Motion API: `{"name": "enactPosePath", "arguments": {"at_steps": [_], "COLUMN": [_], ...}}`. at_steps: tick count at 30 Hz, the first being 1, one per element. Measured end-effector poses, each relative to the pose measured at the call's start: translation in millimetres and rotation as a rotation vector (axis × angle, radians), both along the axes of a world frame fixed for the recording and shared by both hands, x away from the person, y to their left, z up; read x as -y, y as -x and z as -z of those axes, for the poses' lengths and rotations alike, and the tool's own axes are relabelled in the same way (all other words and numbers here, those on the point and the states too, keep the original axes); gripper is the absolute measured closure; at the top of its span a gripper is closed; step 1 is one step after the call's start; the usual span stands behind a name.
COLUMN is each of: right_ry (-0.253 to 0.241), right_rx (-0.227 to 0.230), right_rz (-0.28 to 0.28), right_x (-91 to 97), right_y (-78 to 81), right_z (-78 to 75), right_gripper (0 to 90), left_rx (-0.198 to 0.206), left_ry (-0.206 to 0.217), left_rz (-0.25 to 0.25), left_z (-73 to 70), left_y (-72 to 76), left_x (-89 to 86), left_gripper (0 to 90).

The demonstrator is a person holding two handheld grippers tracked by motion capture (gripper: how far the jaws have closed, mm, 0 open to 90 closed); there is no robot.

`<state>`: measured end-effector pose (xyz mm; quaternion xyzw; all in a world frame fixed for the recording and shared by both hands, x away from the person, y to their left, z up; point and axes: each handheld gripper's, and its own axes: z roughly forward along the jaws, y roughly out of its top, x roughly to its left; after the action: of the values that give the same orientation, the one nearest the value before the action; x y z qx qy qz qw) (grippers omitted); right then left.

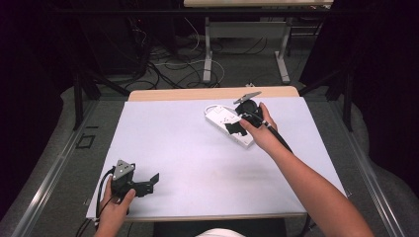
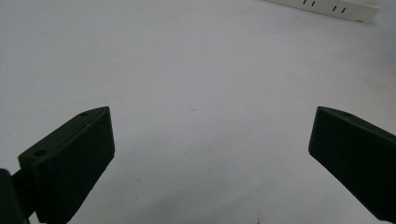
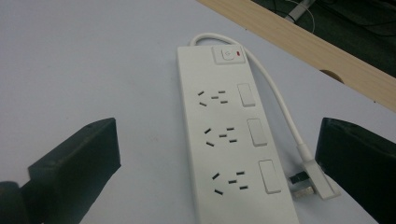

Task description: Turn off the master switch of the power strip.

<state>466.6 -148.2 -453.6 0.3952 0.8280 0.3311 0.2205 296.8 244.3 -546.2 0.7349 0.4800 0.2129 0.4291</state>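
Note:
A white power strip [image 1: 223, 118] [image 3: 229, 140] lies at the back right of the white table top, with several sockets, rocker switches and a red-lit main switch [image 3: 228, 54]. Its white cable [image 3: 280, 100] loops round the far end to a flat plug [image 3: 314, 179] lying beside it. My right gripper [image 1: 236, 129] [image 3: 219, 163] hovers over the strip's near part, jaws wide open on either side of it, empty. My left gripper [image 1: 150, 183] [image 2: 210, 154] rests near the front left edge, open and empty; the strip's end [image 2: 327, 7] shows far off.
The wooden table edge [image 3: 317, 51] runs just behind the strip. Beyond the table a floor with cables and the legs of another desk [image 1: 207, 54]. The white sheet [image 1: 197, 158] between the two grippers is bare.

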Motion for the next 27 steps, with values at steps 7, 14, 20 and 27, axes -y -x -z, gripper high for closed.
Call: {"name": "enactPosePath", "arguments": {"at_steps": [7, 14, 20, 27], "right_ry": [-0.003, -0.002, -0.028, -0.069], "right_rx": [0.001, 0.006, 0.007, 0.005], "right_rz": [-0.009, -0.017, -0.026, -0.045], "right_x": [2.7, 8.9, 18.2, 32.5], "right_y": [7.4, 19.4, 33.5, 53.6], "right_z": [-1.3, -1.1, -1.3, 0.0], "right_gripper": [0.0, 0.0, 0.0, 0.0], "left_rx": [0.002, -0.002, -0.002, -0.007], "left_ry": [0.000, 0.005, 0.010, 0.012], "left_rz": [-0.010, -0.014, -0.015, -0.016], "left_z": [-0.1, 0.1, 0.2, 0.1], "left_y": [0.1, 0.5, 0.4, 0.7], "left_x": [-1.2, -3.3, -3.6, -3.8], "left_gripper": [0.4, 0.4, 0.4, 0.4]}}
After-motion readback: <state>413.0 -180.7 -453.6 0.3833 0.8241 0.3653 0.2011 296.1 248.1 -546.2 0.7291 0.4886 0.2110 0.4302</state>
